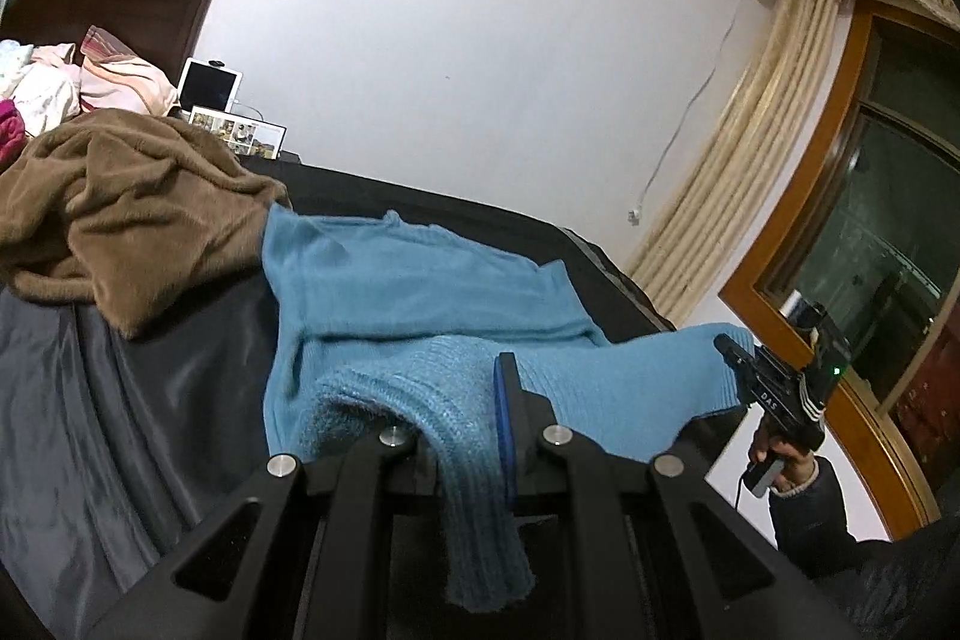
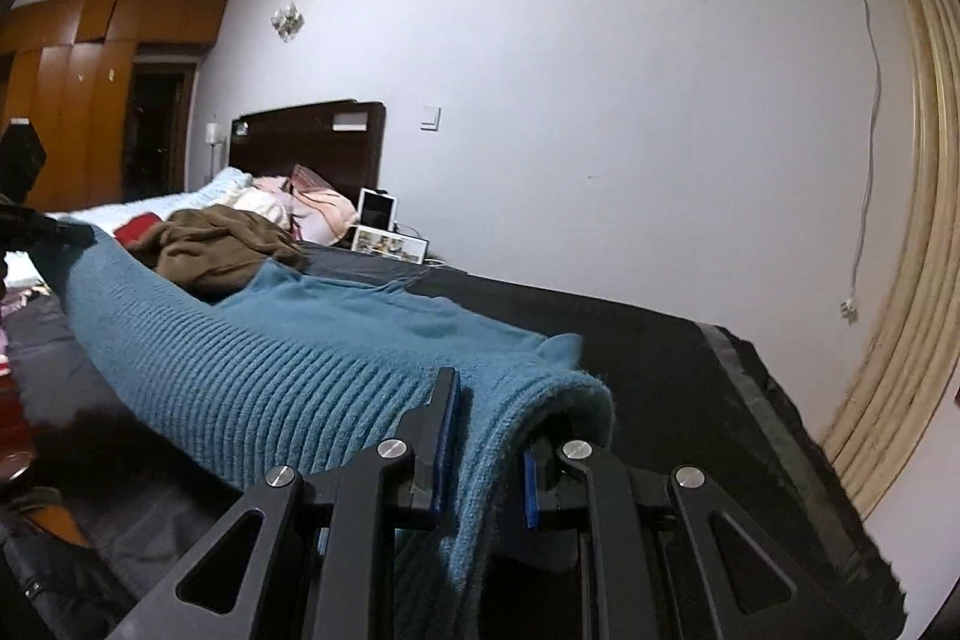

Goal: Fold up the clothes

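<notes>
A blue knit sweater [image 1: 408, 280] lies spread on the dark bed sheet [image 1: 120, 400], its ribbed hem lifted toward me. My left gripper [image 1: 468, 400] is shut on one end of that hem, and the cloth hangs down between the fingers. My right gripper [image 2: 498, 418] is shut on the other end of the hem of the sweater [image 2: 336, 316]. The hem stretches between the two grippers. From the left wrist, the right gripper [image 1: 735, 349] shows at the right, held by a hand [image 1: 780, 454]. From the right wrist, the left gripper [image 2: 72, 232] shows at the far left.
A crumpled brown garment [image 1: 120, 208] lies on the bed just beyond the sweater's far left corner. Pillows and more clothes [image 1: 108, 82] pile by the headboard [image 2: 312, 142]. The bed's right edge [image 2: 738, 358] runs toward a curtain [image 1: 738, 172] and a window.
</notes>
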`<move>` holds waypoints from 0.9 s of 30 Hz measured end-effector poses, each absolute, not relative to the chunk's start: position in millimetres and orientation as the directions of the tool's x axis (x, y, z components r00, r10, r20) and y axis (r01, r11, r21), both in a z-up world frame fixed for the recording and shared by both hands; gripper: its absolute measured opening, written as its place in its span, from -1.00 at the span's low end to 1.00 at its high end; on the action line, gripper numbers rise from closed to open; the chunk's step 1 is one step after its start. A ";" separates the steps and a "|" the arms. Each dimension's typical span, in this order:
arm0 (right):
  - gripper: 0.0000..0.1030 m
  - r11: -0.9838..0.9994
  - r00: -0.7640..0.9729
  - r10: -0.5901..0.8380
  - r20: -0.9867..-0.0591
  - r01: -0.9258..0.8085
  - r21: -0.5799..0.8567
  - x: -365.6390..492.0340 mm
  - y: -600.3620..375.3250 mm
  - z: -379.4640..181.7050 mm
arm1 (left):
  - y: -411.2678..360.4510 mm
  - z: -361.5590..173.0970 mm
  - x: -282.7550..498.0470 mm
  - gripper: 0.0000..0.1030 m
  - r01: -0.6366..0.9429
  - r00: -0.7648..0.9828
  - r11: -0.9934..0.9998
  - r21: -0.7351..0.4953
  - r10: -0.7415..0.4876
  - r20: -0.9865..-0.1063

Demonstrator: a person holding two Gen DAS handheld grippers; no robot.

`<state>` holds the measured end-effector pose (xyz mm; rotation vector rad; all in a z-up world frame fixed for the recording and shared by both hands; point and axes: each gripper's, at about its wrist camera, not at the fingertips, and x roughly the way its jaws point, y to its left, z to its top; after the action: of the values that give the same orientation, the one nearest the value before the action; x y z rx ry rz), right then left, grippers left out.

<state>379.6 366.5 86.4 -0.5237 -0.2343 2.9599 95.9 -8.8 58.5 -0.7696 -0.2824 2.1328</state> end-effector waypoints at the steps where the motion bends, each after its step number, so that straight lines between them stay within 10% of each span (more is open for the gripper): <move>1: -0.64 -0.978 -0.930 0.160 -0.331 -0.104 -0.183 370.8 367.6 88.4 | -5.7 59.3 88.3 -0.72 -0.632 -0.469 -0.633 -0.446 0.771 -0.430; 27: -0.64 -0.965 -0.853 0.264 -0.450 -0.235 -0.120 174.7 432.5 89.2 | 65.3 46.1 -112.9 -0.72 -0.483 -0.460 -0.690 -0.539 0.724 -0.514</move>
<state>174.7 432.5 89.2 -0.6918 -0.0876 2.7960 -112.9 65.3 46.1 -0.9676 -0.4139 2.1642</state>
